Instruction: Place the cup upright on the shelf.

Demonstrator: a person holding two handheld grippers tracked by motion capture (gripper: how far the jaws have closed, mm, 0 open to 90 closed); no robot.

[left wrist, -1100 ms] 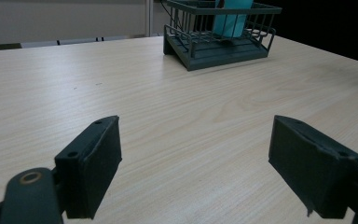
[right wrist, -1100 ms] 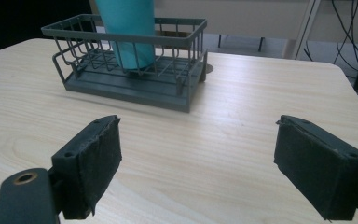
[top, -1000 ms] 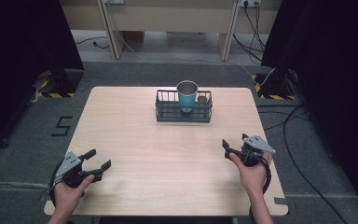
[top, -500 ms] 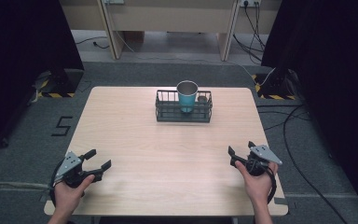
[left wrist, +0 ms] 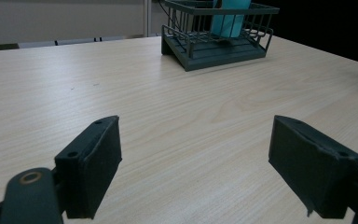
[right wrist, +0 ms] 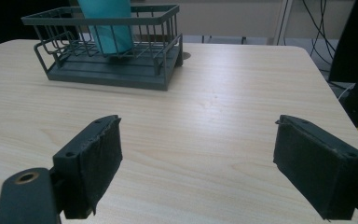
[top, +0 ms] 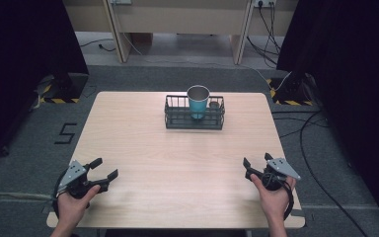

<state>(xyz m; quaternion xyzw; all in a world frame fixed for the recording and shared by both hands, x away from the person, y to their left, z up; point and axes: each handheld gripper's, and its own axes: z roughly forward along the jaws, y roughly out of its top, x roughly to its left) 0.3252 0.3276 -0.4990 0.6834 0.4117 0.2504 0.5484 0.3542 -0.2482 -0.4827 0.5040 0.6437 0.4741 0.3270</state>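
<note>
At the upper centre of the high view I see a teal cup [top: 198, 100] with a metal rim standing upright inside a dark wire basket [top: 194, 119], which sits on the far middle of a pale wooden tabletop [top: 177, 163]. A small dark round thing sits at the basket's right end; I cannot tell what it is. Toward the lower left of that frame, my left gripper [top: 102, 169] is held in a hand [top: 72, 207] just over the near edge of the tabletop, its jaws spread wide with nothing between them. At the lower right, my right gripper [top: 257, 162], held in the other hand [top: 274, 197], is likewise spread wide and holding nothing. Both grippers are well apart from the basket. Dark curtains and trailing cables border the grey floor [top: 24, 148] around the tabletop.
</note>
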